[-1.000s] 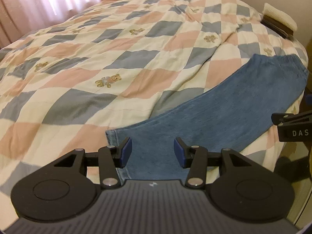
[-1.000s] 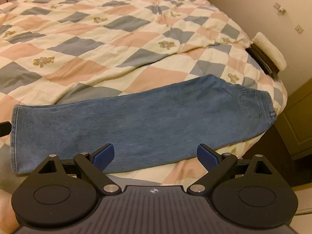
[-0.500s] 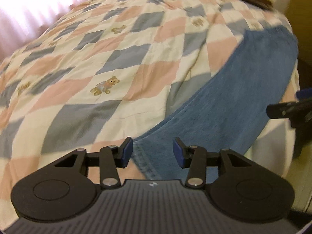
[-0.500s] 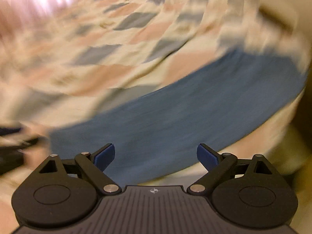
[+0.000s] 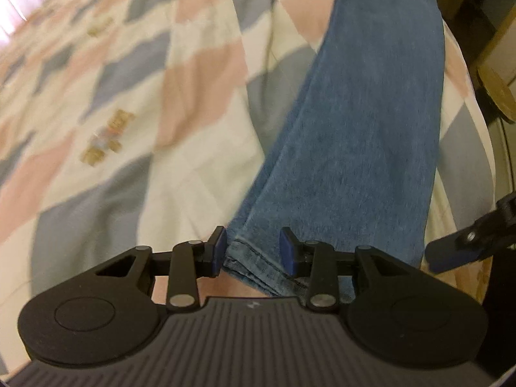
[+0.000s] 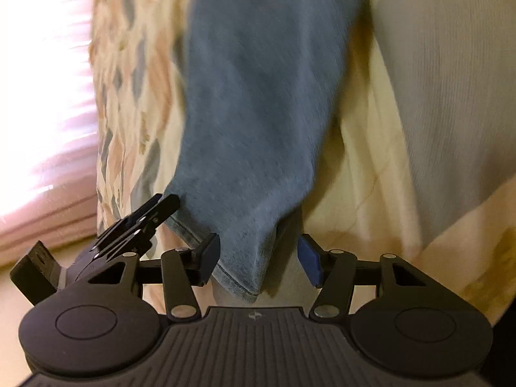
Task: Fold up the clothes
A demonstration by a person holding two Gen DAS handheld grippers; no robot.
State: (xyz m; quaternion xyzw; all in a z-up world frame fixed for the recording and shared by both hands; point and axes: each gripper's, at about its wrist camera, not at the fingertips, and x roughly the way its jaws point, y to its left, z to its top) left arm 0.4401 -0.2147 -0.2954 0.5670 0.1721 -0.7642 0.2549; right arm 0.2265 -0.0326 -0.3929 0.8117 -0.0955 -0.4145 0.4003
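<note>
Both tools now at jeans (image 5: 354,122) hem, blurred

No word, number or brand can be read in either view. Each gripper body carries only a small pale emblem at the middle of its ribbed front edge, too small to make out. The quilt (image 5: 200,74) has little printed figures, blurred, and no letters show on them.

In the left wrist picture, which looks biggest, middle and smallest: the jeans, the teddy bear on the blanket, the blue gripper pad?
1. jeans, by far.
2. and 3. unsure: teddy bear and blue pad look alike, and the pad sits nearer the camera.
</note>
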